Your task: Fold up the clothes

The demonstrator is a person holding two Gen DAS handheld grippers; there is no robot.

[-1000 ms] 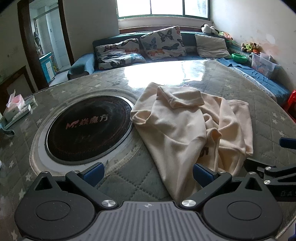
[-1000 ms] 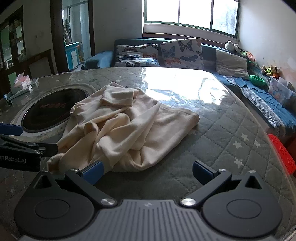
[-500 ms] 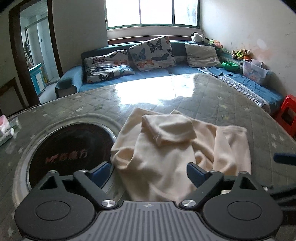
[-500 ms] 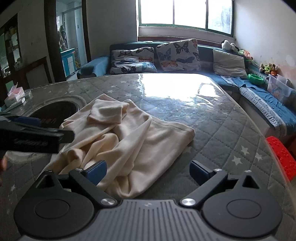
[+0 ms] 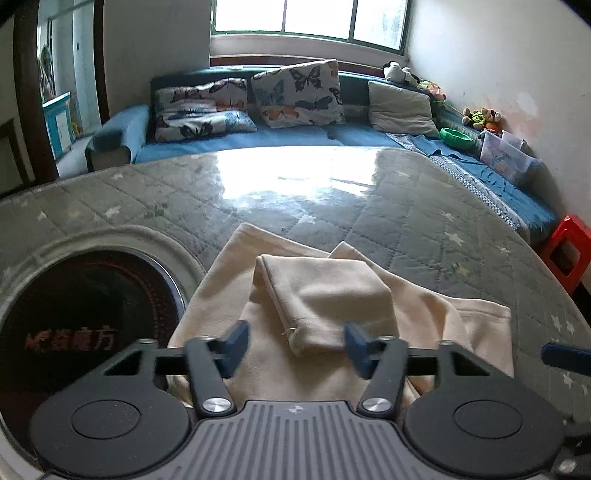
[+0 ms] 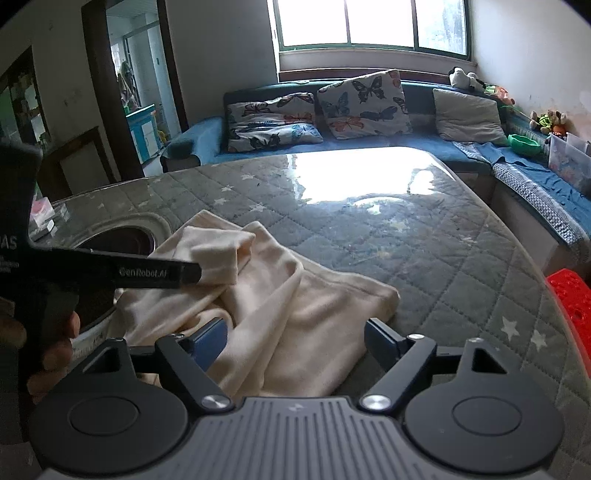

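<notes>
Window (image 5: 310,16) in far wall, daylight glaring off quilted table (image 5: 406,206). Blue sofa (image 5: 295,134) beneath, running on along right wall; butterfly cushions (image 5: 299,94), plain cushion (image 6: 467,116), soft toys (image 5: 399,70). Red stool (image 5: 565,247) at right. Doorway (image 6: 133,92) left.

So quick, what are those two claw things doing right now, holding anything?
Left gripper: open, jaws just closing around a fold of the cream garment, not yet pinching it.
Right gripper: open, jaws just narrowing over the garment's edge, holding nothing.
</notes>
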